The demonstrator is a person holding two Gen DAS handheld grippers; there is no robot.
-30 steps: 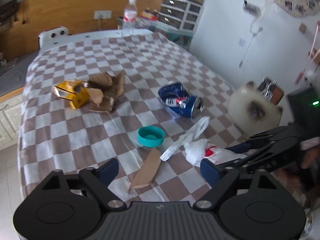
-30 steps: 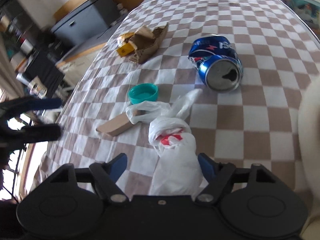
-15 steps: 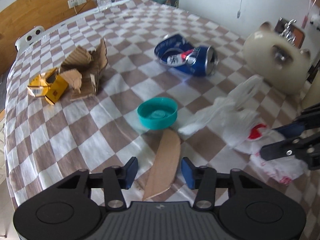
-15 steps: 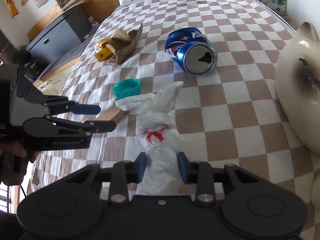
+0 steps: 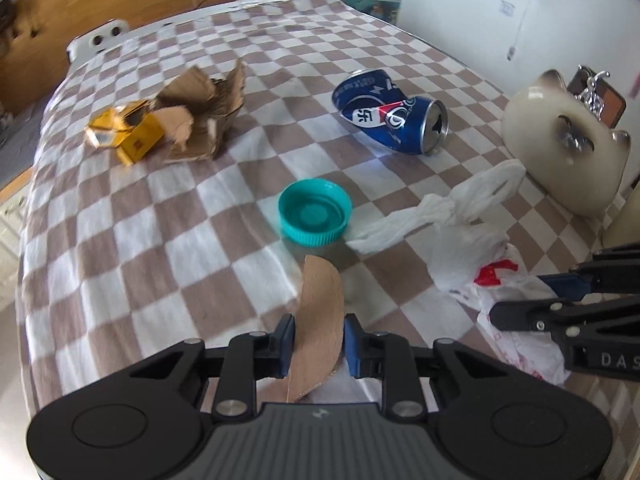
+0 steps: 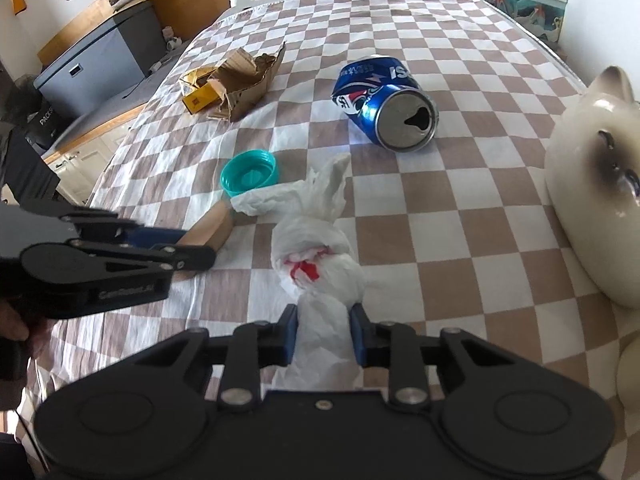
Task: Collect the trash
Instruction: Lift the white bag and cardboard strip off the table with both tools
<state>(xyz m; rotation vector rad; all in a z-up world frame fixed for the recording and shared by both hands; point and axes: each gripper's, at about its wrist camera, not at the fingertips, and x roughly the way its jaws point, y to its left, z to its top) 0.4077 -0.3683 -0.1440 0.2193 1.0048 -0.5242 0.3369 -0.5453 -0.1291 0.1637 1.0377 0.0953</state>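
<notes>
Left wrist view: the left gripper (image 5: 318, 344) clamps the cardboard strip (image 5: 318, 324), pointing toward 12 o'clock. Right gripper (image 6: 323, 338) pinches the white plastic bag (image 6: 320, 276), jaws nearly closed.

Left gripper (image 5: 318, 344): jaws nearly closed, blue pads pressing both sides of a brown cardboard strip (image 5: 318, 320). Right gripper (image 6: 324, 338): jaws pinching the white plastic bag (image 6: 320, 280) (its near end), low over the bed.

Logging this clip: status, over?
Left gripper shut on cardboard strip. Right gripper shut on plastic bag. Can, cap still out.
</notes>
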